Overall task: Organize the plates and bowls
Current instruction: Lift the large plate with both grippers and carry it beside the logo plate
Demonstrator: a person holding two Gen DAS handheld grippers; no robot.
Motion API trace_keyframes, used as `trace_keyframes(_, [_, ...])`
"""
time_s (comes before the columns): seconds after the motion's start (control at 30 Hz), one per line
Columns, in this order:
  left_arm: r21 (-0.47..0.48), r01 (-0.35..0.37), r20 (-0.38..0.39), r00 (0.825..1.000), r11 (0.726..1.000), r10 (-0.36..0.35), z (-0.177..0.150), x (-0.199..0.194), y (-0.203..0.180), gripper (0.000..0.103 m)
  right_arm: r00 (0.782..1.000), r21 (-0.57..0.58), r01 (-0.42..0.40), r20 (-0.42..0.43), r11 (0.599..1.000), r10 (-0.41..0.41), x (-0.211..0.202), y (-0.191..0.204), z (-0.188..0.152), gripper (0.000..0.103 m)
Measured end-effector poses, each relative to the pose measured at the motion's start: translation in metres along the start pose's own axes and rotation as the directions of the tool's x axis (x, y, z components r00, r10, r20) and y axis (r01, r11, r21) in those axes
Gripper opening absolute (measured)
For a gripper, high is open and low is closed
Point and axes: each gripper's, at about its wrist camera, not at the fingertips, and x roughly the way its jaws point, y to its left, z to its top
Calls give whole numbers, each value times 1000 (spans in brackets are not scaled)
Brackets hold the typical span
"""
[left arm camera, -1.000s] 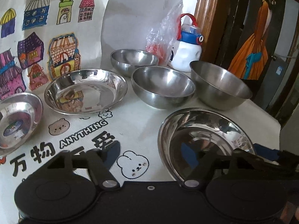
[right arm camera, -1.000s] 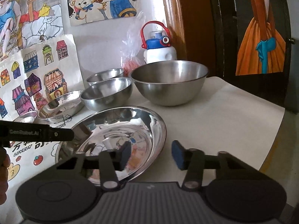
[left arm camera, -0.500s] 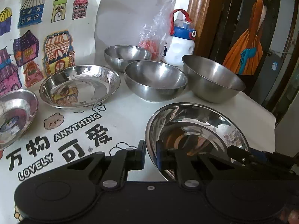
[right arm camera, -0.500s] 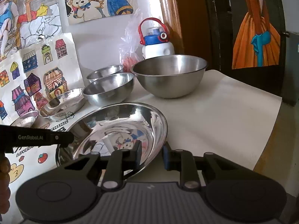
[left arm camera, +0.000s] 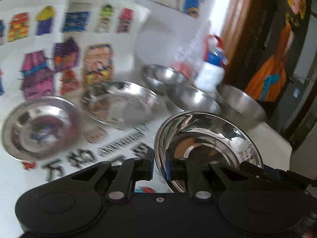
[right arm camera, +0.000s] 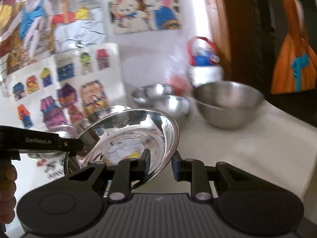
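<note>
Left wrist: left gripper [left arm camera: 159, 165] fingers pinched on the steel plate [left arm camera: 208, 138] rim, plate tilted off the tabletop [left arm camera: 277, 148]; thin grip, could slip. 2 more plates sit left.

Right wrist: right gripper [right arm camera: 160, 165] fingers clamp the opposite rim; uneven pull could twist it loose. Only here, a hand [right arm camera: 7, 188].

White wall hung with drawings

Coloured drawings [right arm camera: 138, 6] fill the upper left; a wooden door frame [right arm camera: 220, 29] stands at the upper right beside them.
</note>
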Motion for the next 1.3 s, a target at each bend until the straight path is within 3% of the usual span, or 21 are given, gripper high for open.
trace_keyframes(0.27, [-72,-98,67,992,993,103,39,-12,68,12,996,-95,-86,20,992,89,51,51,37,27])
trace_keyframes(0.47, [-95,-141,81,986,985,149,69,17,100,12,998,-200,-68,-10,978,67,103,70,56,27])
trace_keyframes(0.77, [-47,-187,28,982,981,189,84,74,109,12,998,-297,-30,-64,954,12,156,75,64,28])
trace_keyframes(1.0, [6,-235,-17,972,972,235,83,94,103,13,997,-332,-21,-82,943,-7,168,78,62,32])
trace_keyframes(1.3, [6,-235,-28,972,972,235,87,105,101,13,996,-374,-15,-86,927,-19,173,83,58,40])
